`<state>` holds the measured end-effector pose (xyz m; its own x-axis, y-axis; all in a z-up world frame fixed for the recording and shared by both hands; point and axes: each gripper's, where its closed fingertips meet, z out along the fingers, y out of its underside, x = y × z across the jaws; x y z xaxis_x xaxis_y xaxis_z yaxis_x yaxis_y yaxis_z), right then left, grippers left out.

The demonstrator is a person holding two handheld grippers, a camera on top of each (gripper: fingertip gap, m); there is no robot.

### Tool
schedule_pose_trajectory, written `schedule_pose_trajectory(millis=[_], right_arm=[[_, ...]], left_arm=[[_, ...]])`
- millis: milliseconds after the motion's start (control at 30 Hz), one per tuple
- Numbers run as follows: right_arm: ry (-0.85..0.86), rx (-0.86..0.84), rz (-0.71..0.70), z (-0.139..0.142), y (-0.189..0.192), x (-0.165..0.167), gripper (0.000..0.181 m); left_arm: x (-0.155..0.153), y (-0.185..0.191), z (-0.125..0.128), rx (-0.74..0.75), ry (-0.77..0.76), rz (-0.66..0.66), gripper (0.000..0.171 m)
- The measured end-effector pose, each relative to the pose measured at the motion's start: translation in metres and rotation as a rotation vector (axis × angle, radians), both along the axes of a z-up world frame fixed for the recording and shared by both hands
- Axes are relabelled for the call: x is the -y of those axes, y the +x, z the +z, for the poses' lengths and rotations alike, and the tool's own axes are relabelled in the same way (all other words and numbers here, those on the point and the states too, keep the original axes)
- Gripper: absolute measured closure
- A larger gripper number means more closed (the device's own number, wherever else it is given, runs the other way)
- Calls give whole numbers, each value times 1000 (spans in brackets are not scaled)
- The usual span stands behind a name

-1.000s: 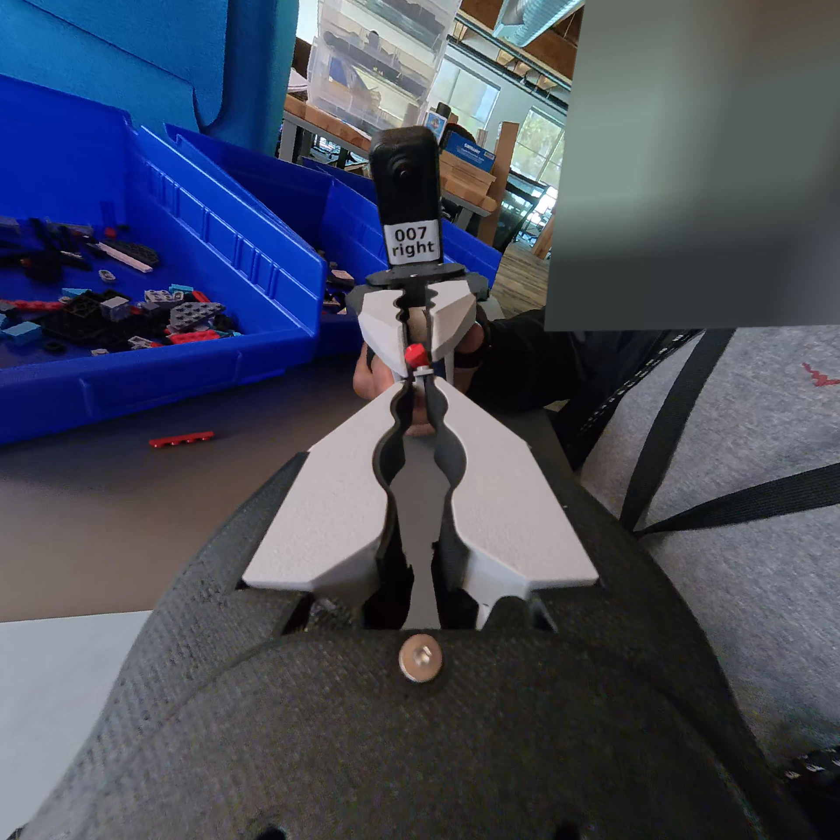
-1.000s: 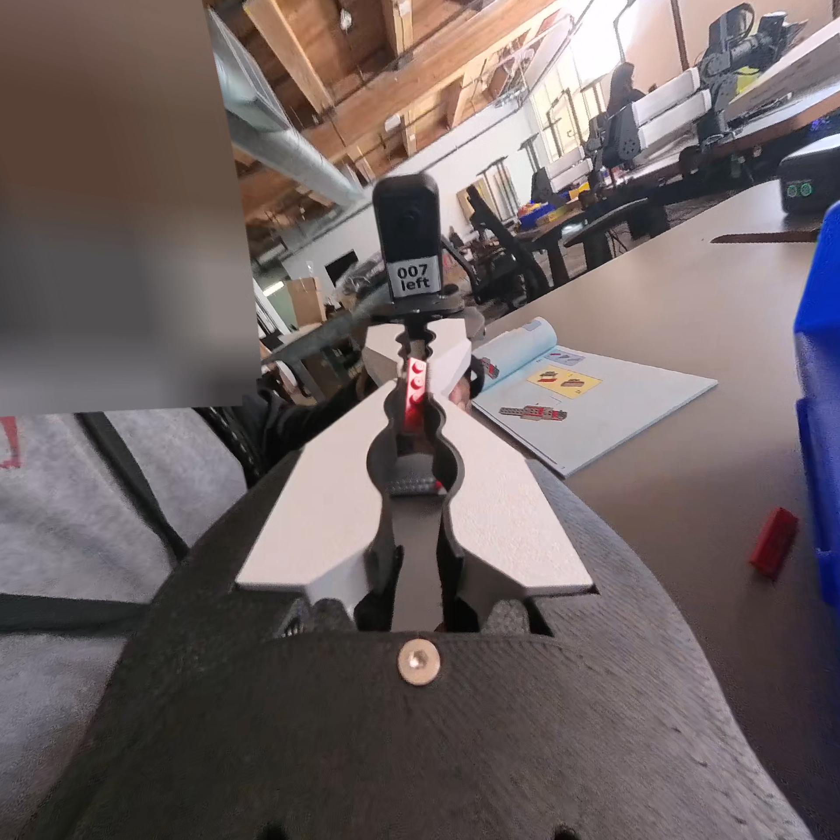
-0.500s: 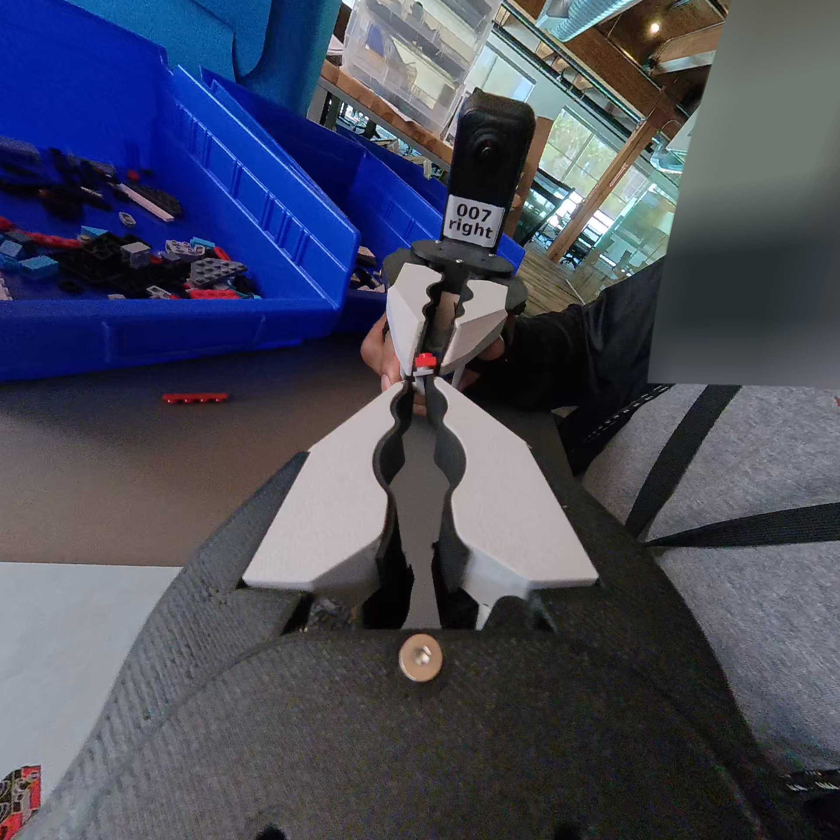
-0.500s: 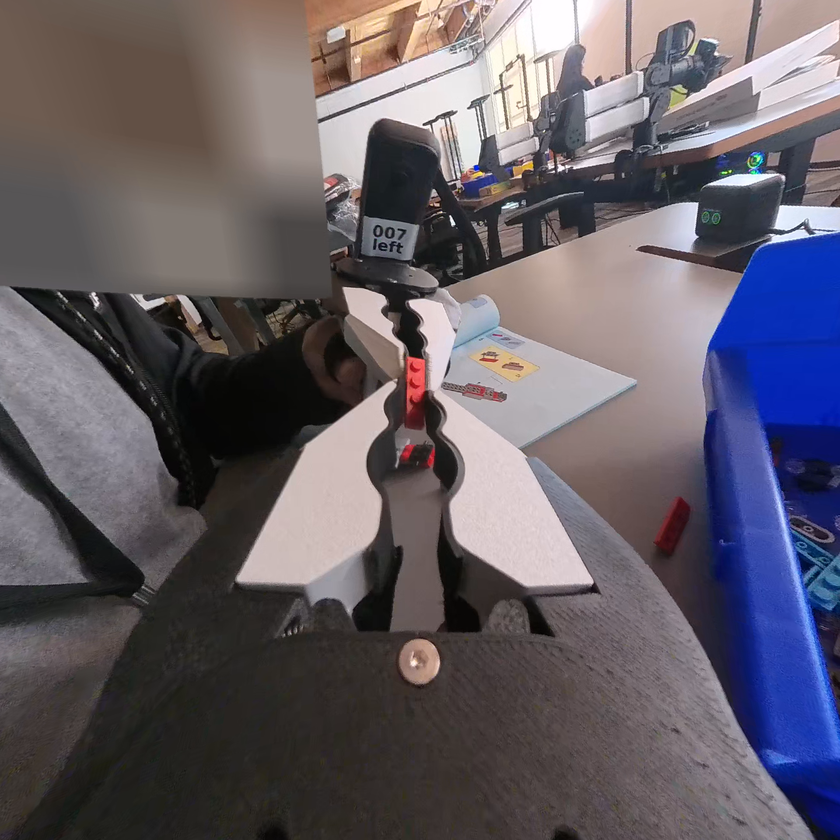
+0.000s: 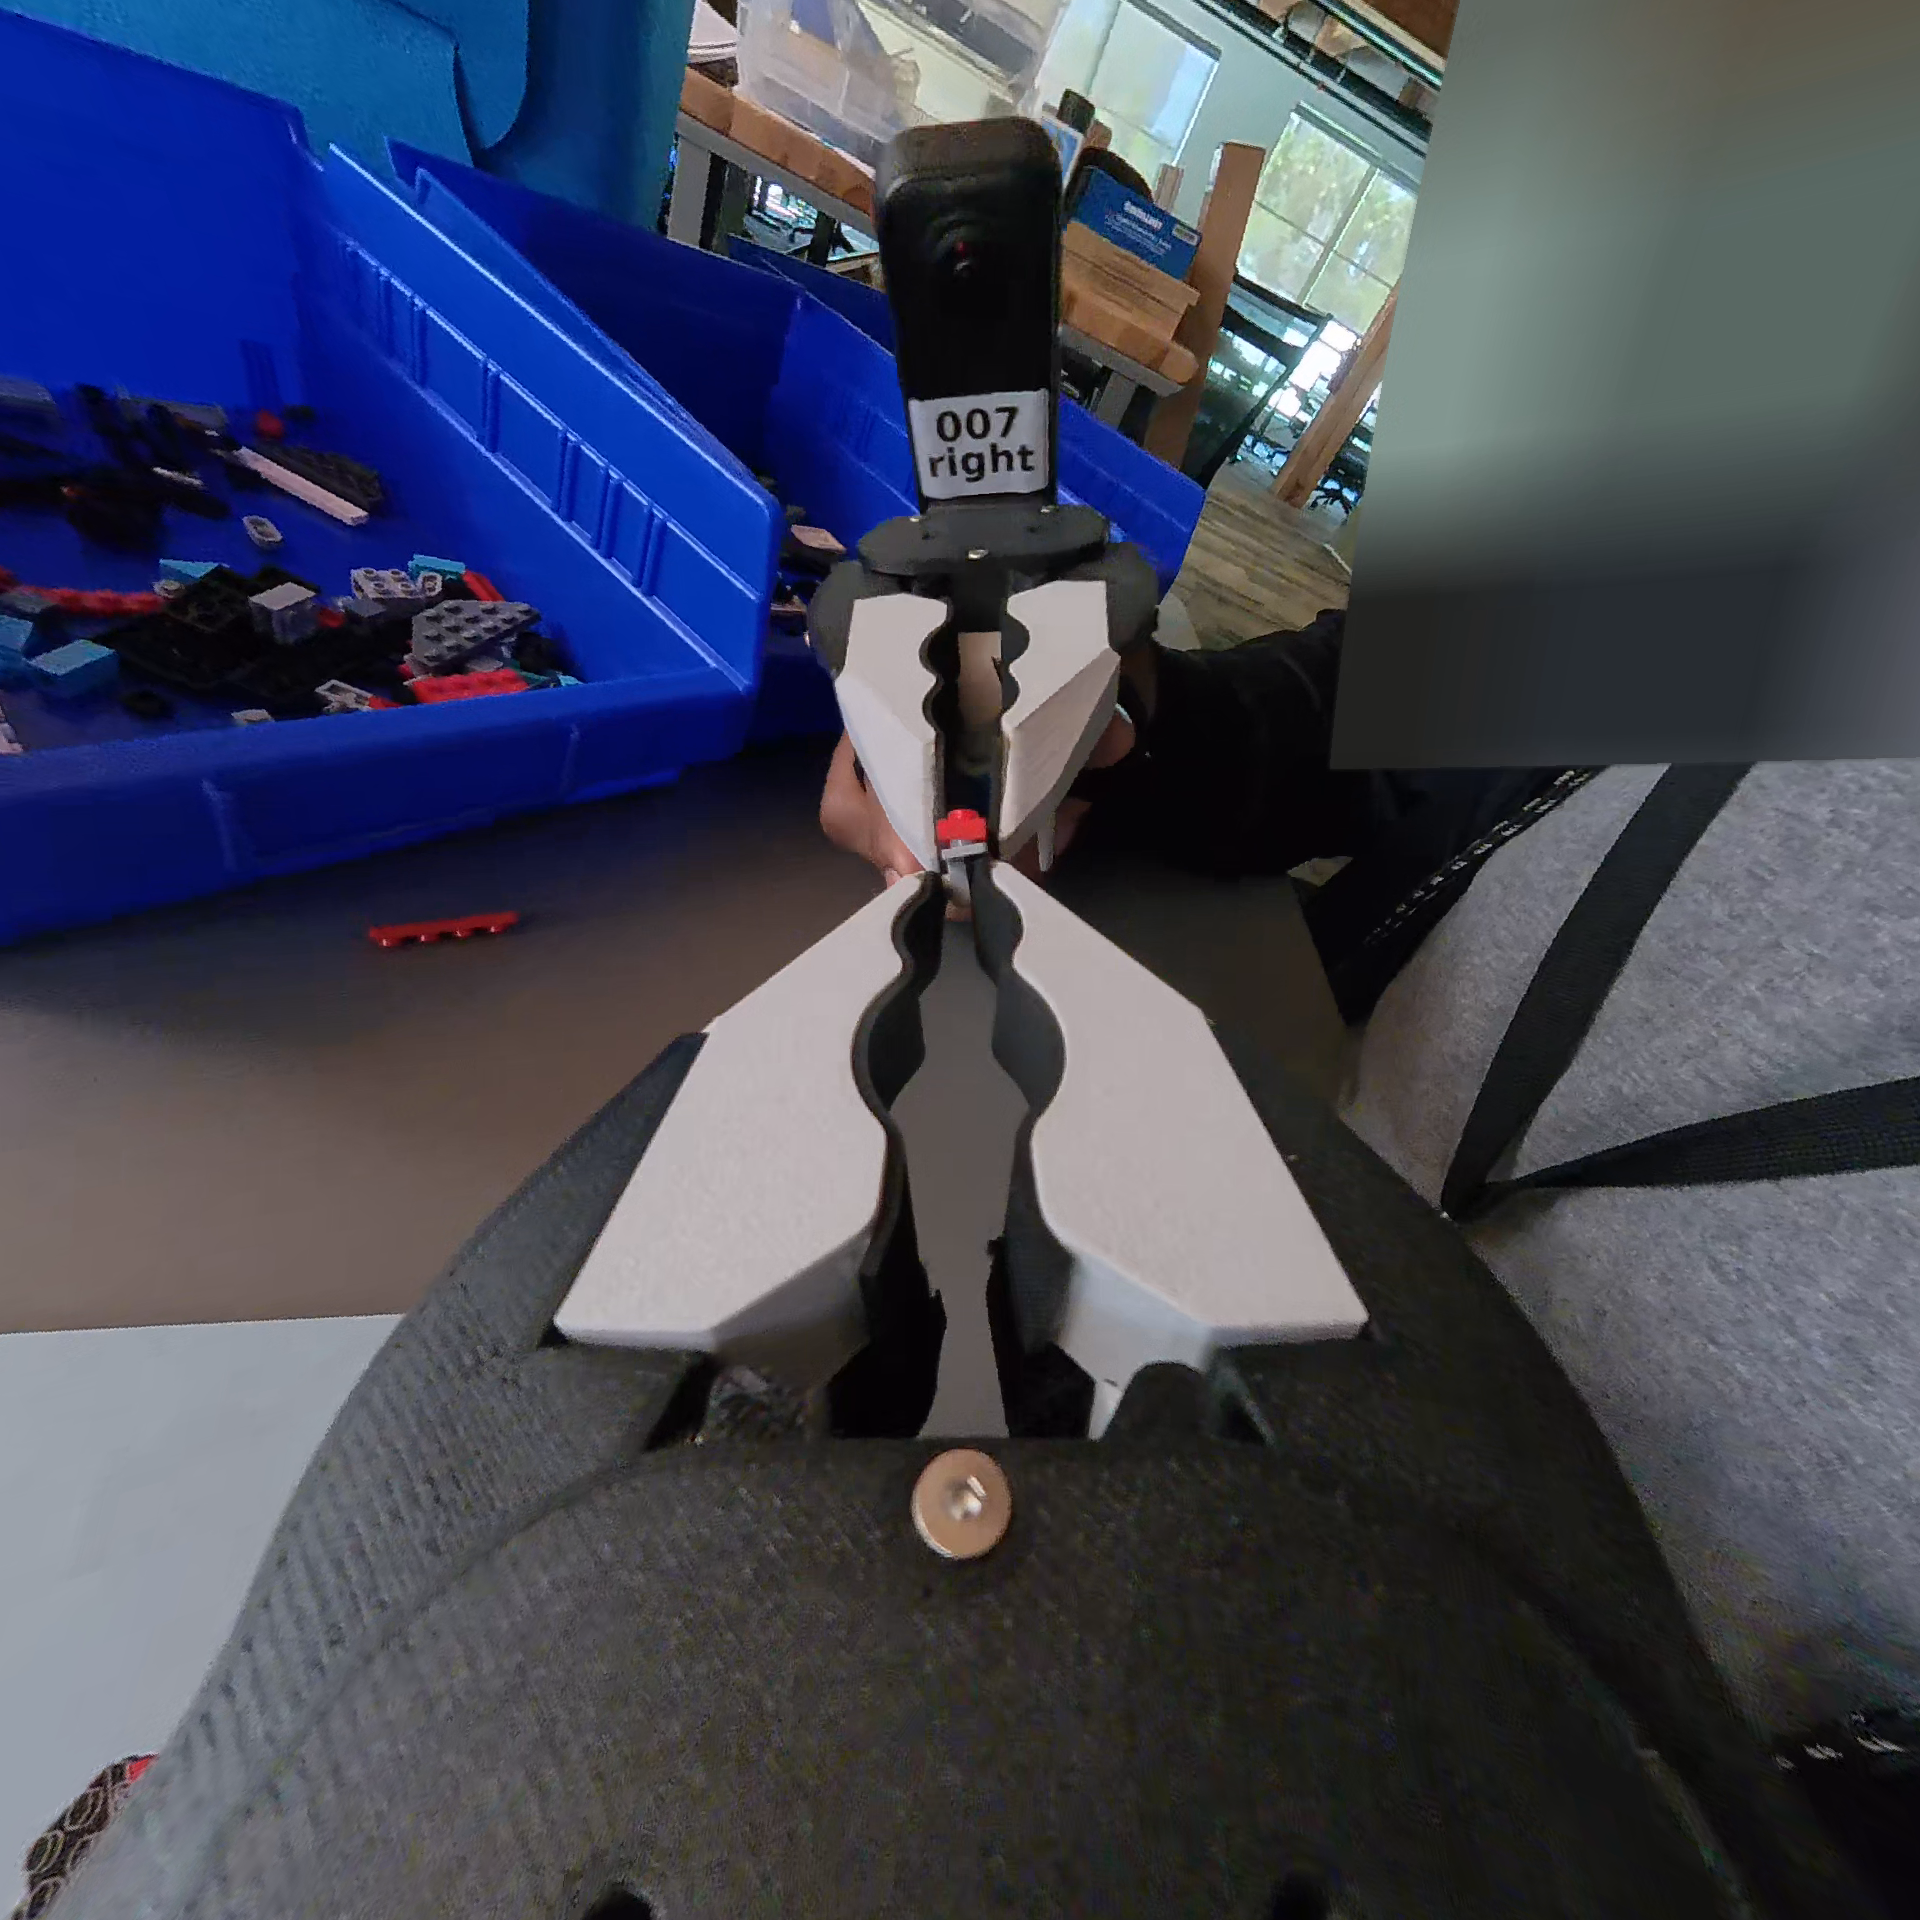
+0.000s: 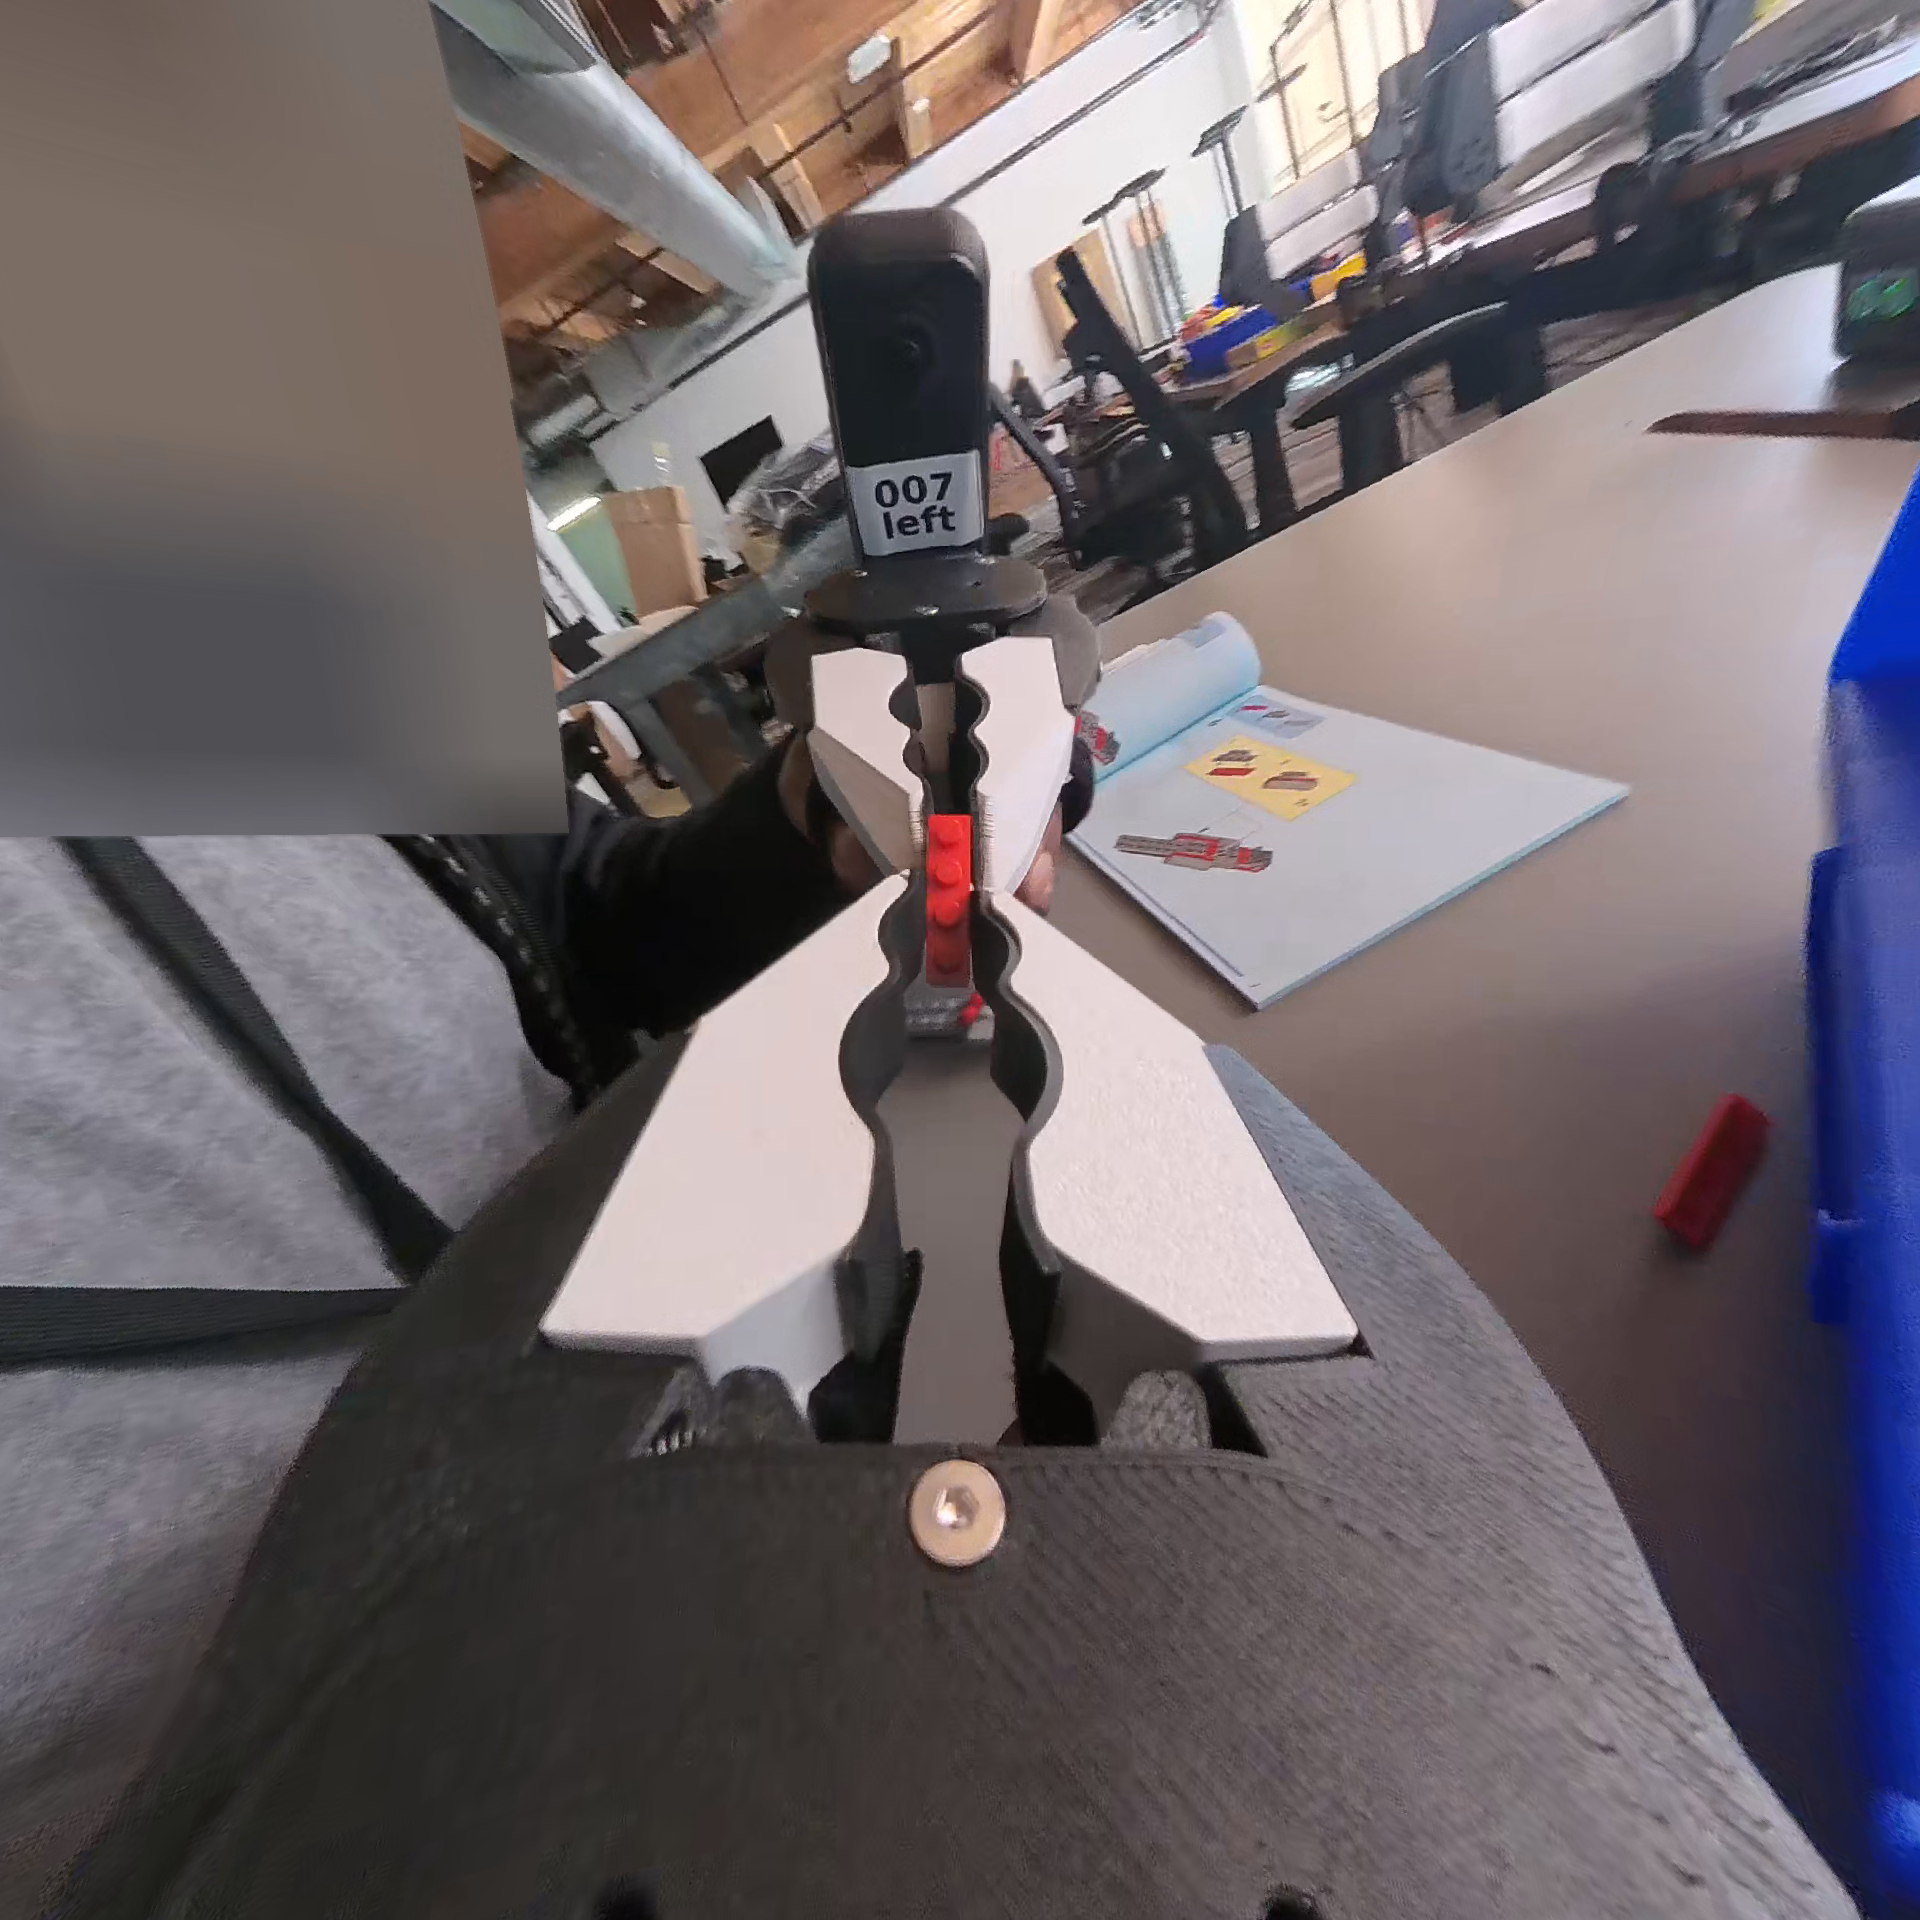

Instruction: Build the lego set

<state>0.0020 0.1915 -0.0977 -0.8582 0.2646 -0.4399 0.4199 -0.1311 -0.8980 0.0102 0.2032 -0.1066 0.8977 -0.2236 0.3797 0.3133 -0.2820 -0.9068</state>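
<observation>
My two grippers meet tip to tip above the table edge, in front of a person in a grey sweater. In the right wrist view my right gripper [image 6: 948, 902] is shut on a narrow red studded plate [image 6: 948, 894] with a small grey part [image 6: 935, 1016] at its near end. The plate's far end sits between the fingers of my left gripper [image 6: 948, 823]. In the left wrist view my left gripper [image 5: 961, 891] is shut on the thin grey end of that build, and its red end [image 5: 958, 828] shows in my right gripper [image 5: 961, 836].
Blue bins [image 5: 665, 582] with several loose lego pieces stand at the left. A red plate [image 5: 442, 928] lies on the brown table before them. An open instruction booklet [image 6: 1351, 831], a red brick [image 6: 1709, 1169] and another blue bin [image 6: 1870, 935] show in the right wrist view.
Both grippers stayed tip to tip on the build while the pair tilted and swung. The red plate now reaches deeper between the right gripper's fingers.
</observation>
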Motion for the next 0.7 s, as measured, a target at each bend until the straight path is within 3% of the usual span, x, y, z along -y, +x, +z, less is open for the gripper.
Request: schedule_pose_trajectory(millis=[700], right_arm=[[0, 109, 143, -5, 14, 0, 171]], left_arm=[[0, 12, -3, -126, -7, -49, 167]])
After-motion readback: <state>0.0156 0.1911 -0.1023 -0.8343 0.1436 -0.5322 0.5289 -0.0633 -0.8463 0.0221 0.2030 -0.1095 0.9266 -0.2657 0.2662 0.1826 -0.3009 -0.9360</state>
